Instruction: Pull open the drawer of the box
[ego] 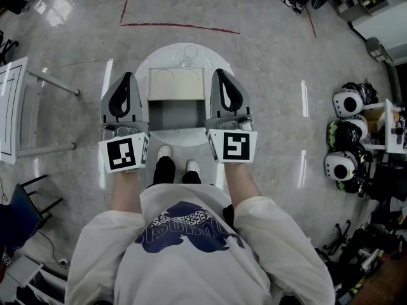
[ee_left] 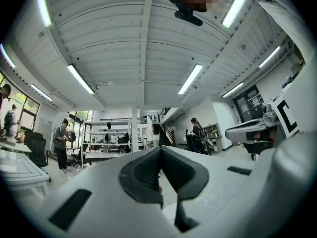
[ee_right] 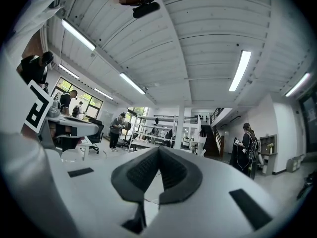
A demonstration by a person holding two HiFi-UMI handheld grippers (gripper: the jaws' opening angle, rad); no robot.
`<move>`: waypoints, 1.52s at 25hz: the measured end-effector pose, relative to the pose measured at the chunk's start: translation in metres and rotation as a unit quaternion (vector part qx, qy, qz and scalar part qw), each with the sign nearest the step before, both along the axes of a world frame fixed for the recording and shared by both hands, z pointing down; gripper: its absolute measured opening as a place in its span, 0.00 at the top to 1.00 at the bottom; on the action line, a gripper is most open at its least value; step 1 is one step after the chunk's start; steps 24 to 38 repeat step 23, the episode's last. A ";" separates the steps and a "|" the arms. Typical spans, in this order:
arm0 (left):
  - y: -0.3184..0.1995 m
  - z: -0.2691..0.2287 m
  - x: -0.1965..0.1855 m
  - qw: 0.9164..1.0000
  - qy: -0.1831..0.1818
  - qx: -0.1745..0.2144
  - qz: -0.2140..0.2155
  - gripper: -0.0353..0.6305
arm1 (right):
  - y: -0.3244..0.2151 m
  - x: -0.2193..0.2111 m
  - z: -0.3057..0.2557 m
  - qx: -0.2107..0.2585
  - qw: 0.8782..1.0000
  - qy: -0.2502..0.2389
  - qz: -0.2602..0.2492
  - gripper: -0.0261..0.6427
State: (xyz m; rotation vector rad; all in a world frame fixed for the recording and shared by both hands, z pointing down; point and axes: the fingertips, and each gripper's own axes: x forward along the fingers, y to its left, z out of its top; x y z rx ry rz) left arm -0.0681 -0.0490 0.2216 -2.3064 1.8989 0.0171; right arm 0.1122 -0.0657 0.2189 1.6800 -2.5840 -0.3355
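At centre left, the left tongs [ego: 127,78] are closed on nothing, just beside the box [ego: 176,83] on the round desk [ego: 184,51]. The drawer [ego: 177,114] appears already drawn out toward the person, so the pull looks done. At centre right, the right tongs [ego: 220,75] are also pressed together and empty.

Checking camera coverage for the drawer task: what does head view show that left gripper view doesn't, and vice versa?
Head view only: the white box on the round table, the floor, and helmets at the right.
Left gripper view only: ceiling lights, shelving and people across the room; the box is not visible there.
Both: the left gripper, jaws together and empty, and the right gripper beside it.
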 end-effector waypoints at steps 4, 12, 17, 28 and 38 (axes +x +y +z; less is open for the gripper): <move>0.001 0.001 0.001 1.000 0.000 0.001 -0.001 0.94 | 0.002 0.000 -0.003 0.004 1.000 -0.002 0.000 0.97; 0.001 0.001 0.000 1.000 0.000 0.003 -0.002 0.94 | 0.002 -0.001 -0.007 0.004 1.000 -0.007 0.002 0.97; 0.002 0.000 -0.003 1.000 -0.001 0.003 -0.006 0.94 | 0.003 0.001 -0.008 0.006 1.000 -0.002 0.003 0.97; 0.003 -0.002 -0.008 1.000 -0.002 0.006 -0.009 0.94 | 0.004 -0.002 -0.010 0.007 1.000 -0.001 0.001 0.97; 0.003 -0.002 -0.008 1.000 -0.002 0.006 -0.009 0.94 | 0.004 -0.002 -0.010 0.007 1.000 -0.001 0.001 0.97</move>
